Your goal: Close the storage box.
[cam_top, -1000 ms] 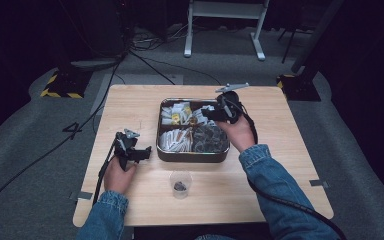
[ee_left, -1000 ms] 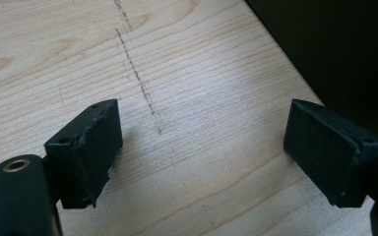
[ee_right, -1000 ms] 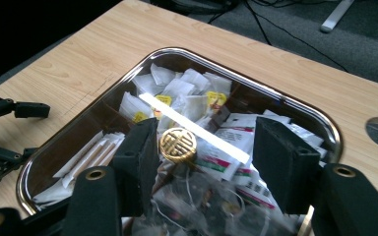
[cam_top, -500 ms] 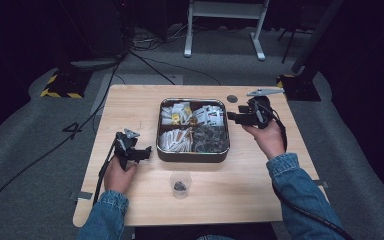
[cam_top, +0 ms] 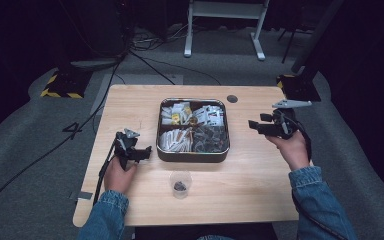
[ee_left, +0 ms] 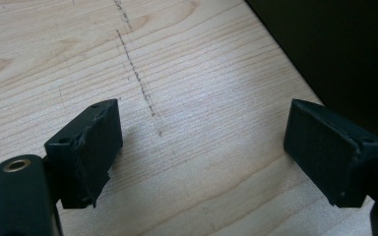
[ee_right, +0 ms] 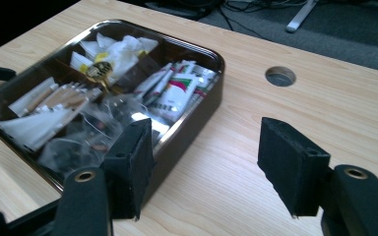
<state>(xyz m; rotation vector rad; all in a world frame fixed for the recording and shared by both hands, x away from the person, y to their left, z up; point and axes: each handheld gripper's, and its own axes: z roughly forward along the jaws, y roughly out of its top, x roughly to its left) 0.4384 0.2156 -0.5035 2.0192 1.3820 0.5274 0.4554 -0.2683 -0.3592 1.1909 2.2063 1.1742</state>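
Tin of packets sits left of the right tool, jaws just spreading, empty; left tool spread on the desk.

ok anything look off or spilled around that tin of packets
Nothing stands out. The tin sits square on the table with its packets inside the compartments, none over the rim. The small cup stands upright in front of it, nothing spilled round it.

text: none legible | sachets: red-green print, unreadable | tin: unmarked
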